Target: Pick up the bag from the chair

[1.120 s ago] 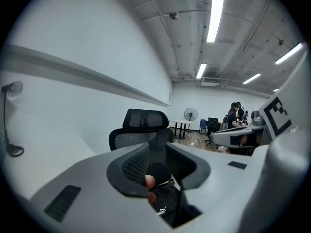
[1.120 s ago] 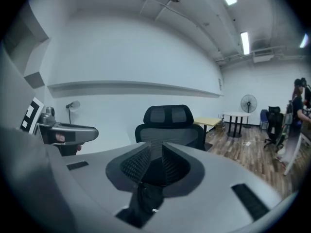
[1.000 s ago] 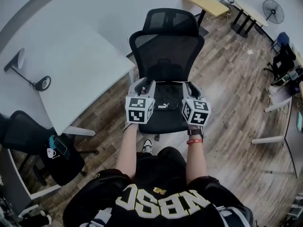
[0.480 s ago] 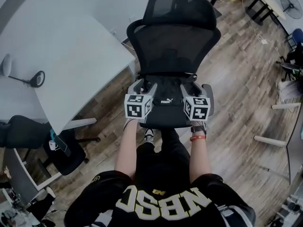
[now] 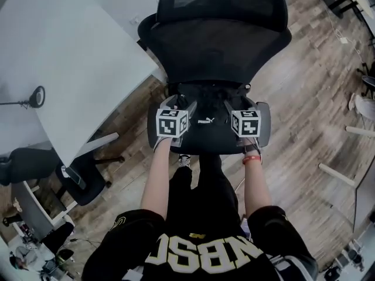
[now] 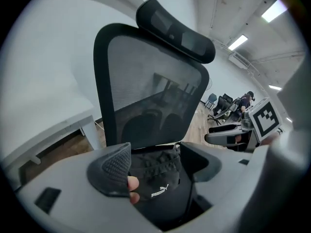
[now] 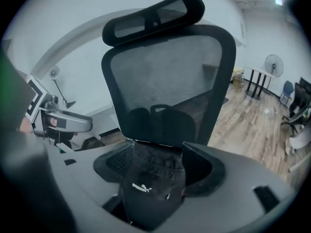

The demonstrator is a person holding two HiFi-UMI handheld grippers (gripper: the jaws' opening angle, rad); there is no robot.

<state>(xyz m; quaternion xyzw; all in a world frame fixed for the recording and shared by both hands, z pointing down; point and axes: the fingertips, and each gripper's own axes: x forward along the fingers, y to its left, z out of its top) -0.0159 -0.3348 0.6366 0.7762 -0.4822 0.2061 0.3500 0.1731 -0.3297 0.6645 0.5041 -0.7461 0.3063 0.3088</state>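
Note:
A black bag (image 5: 205,124) with a small white logo lies on the seat of a black mesh office chair (image 5: 222,45). My left gripper (image 5: 179,105) hangs over the bag's left side and my right gripper (image 5: 239,104) over its right side. Both point down and forward at the seat. In the left gripper view the bag (image 6: 158,183) shows between the spread jaws of the left gripper (image 6: 155,166), and no pad presses on it. The right gripper (image 7: 158,169) frames the bag (image 7: 150,188) the same way. Both pairs of jaws have just been opening, with the bag between them.
A white table (image 5: 70,69) stands close on the chair's left, with a desk lamp (image 5: 35,97) on it. A second dark chair (image 5: 82,177) sits under the table's near corner. The chair's grey armrest (image 5: 265,122) flanks the right gripper. Wooden floor stretches to the right.
Both grippers have dropped toward the seat and now sit right over the bag. The chair fills more of the head view as the person leans in.

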